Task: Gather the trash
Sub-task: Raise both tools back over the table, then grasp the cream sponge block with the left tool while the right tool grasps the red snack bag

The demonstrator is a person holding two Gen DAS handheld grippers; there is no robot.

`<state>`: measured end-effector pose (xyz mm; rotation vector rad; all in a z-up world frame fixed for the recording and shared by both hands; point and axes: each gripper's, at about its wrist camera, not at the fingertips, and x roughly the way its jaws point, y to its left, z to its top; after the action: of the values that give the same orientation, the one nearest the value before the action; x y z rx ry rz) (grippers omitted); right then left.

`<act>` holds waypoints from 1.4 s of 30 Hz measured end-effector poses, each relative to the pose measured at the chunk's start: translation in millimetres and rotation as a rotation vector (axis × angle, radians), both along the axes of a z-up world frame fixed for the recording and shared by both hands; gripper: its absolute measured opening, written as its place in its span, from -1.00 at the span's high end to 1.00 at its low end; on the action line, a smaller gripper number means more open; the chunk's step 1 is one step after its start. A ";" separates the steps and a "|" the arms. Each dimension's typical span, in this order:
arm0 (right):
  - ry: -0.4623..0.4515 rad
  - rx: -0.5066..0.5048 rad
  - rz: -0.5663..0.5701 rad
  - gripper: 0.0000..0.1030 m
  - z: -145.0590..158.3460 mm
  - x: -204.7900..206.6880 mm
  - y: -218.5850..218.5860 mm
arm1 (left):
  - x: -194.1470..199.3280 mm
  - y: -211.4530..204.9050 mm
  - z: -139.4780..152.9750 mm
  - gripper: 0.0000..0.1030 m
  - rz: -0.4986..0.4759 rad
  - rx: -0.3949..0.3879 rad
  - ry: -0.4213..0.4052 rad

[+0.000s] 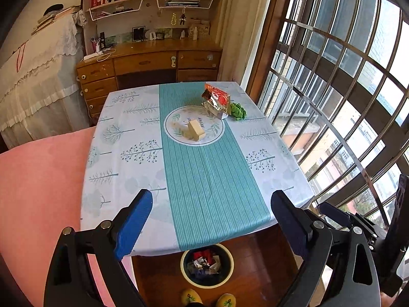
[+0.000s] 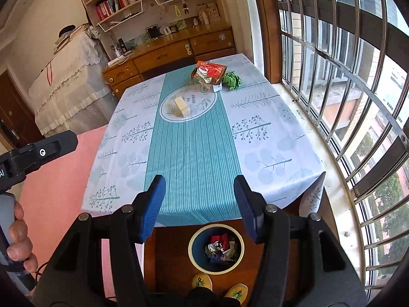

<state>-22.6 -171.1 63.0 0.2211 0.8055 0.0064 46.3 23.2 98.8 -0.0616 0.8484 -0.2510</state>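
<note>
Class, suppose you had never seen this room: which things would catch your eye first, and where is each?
First the table, with its teal stripe down the middle, and the litter at its far end: a red snack bag, a green crumpled wad to its right and a pale box on the round print. Then the bin of scraps on the floor at the near edge, seen between open jaws.

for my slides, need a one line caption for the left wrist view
Open left gripper above table with three trash items; bin below.

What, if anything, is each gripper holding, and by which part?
Nothing. The left gripper and right gripper both stand open and empty above the table's near edge.
</note>
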 end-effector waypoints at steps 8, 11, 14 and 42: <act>-0.037 -0.053 -0.072 -0.02 6.8 53.1 16.2 | 65.6 14.0 -8.6 -0.85 -0.043 0.012 0.005; -0.043 -0.069 -0.091 -0.02 8.2 75.1 19.8 | 90.0 16.5 -14.4 -0.85 -0.043 0.010 0.012; -0.048 -0.100 -0.084 -0.04 9.9 98.5 23.3 | 110.2 18.0 -19.7 -0.85 -0.031 0.005 0.017; 0.014 -0.270 0.311 -0.14 -106.5 420.0 -48.3 | 396.6 -64.3 -207.8 -0.51 0.341 0.054 0.328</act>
<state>397.4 -219.4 -43.5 -0.1602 0.8386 0.1877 442.8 -41.1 -109.0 -0.1990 1.1529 0.1070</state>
